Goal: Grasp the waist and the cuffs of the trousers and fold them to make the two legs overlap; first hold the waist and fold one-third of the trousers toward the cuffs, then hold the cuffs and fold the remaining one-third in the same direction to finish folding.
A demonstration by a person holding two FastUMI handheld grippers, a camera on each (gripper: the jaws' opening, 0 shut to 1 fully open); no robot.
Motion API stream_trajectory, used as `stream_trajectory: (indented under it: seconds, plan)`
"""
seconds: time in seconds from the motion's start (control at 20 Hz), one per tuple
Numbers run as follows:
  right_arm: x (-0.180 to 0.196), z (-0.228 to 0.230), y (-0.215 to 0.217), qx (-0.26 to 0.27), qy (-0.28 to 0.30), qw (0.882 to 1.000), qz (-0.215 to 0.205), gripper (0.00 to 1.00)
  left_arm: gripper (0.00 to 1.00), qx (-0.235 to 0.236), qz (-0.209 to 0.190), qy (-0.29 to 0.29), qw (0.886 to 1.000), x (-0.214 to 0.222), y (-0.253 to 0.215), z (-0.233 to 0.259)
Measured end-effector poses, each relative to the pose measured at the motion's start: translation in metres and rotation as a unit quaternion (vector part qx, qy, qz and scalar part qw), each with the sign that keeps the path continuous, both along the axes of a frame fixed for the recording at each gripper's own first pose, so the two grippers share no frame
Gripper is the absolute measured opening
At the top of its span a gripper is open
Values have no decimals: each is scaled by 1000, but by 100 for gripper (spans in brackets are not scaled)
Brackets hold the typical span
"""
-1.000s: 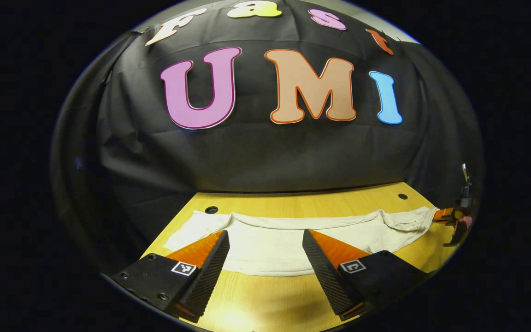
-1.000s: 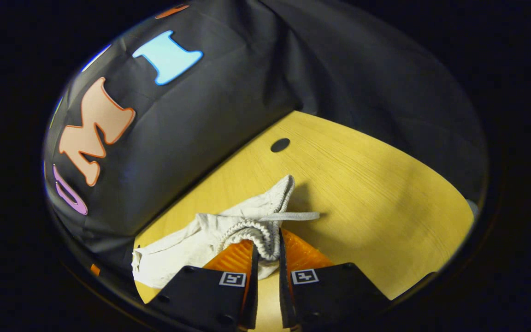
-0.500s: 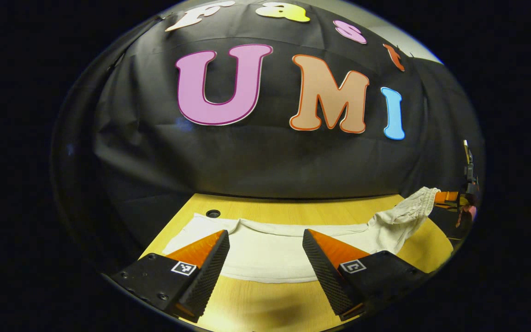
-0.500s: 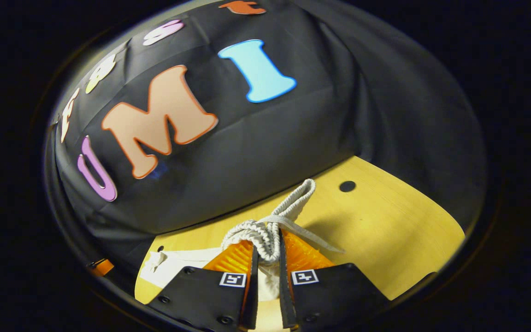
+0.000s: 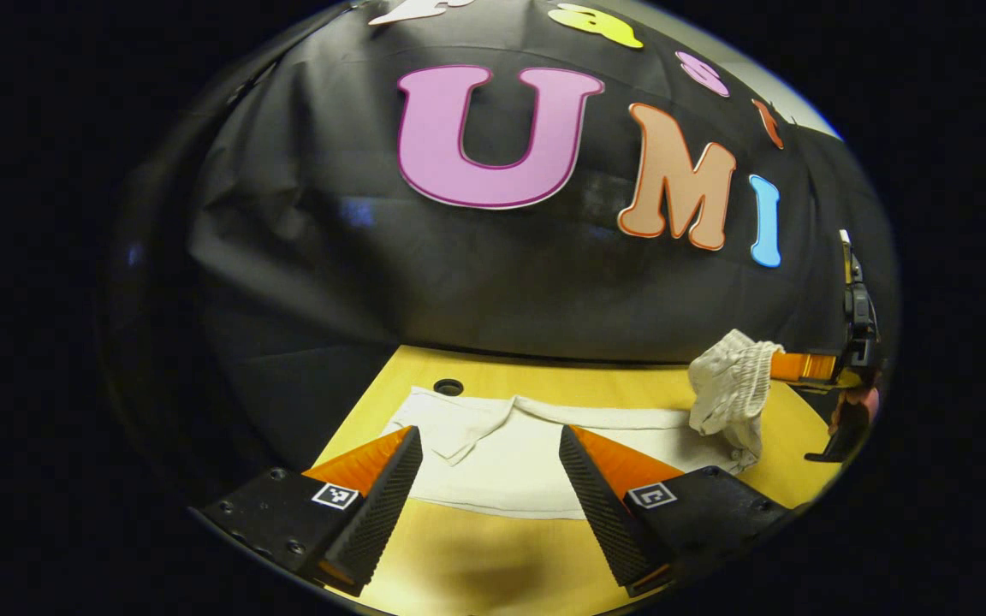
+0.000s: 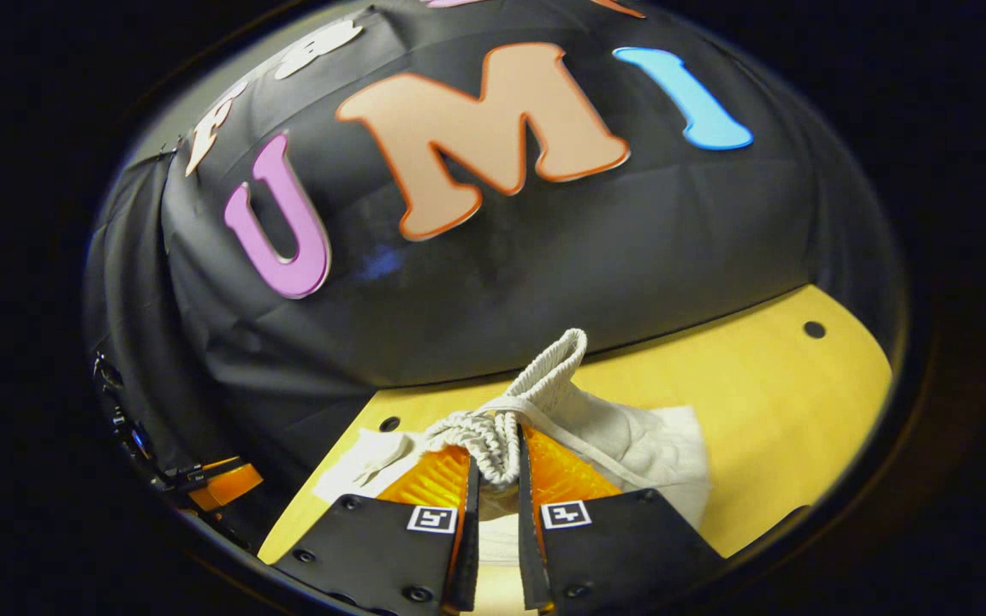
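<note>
Right gripper (image 6: 493, 470) clamps trousers' waistband (image 6: 493, 436), lifted off surface (image 6: 758, 411); left gripper (image 5: 489, 479) open above what seems the legs (image 5: 501, 462).

Yellow wooden table (image 5: 493, 573) with round holes (image 5: 448, 387), against black cloth wall (image 5: 305, 282)

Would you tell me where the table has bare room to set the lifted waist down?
Bare table lies right of the trousers, out to the hole. It is crowded where the right gripper holds the waistband and the left gripper hovers.
</note>
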State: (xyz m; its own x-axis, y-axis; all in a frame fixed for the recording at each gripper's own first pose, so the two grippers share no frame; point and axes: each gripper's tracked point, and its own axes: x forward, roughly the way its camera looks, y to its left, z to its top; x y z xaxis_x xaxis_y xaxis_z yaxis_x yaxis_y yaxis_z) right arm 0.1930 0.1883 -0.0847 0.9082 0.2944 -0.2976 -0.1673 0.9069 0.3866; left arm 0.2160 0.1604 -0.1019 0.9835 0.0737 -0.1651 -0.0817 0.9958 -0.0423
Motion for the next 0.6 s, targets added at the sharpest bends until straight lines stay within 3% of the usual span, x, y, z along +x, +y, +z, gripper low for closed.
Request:
stream_trajectory:
  seconds: [0.3, 0.45, 0.6]
  plan:
    - [16, -75, 74, -66, 40, 996, 35, 22, 98, 2, 15, 29, 999, 25, 62, -37]
    - [13, -80, 82, -73, 44, 995, 49, 31, 98, 1, 17, 47, 999, 44, 79, -59]
    - [6, -67, 76, -75, 39, 995, 47, 85, 98, 0, 25, 90, 996, 63, 94, -90]
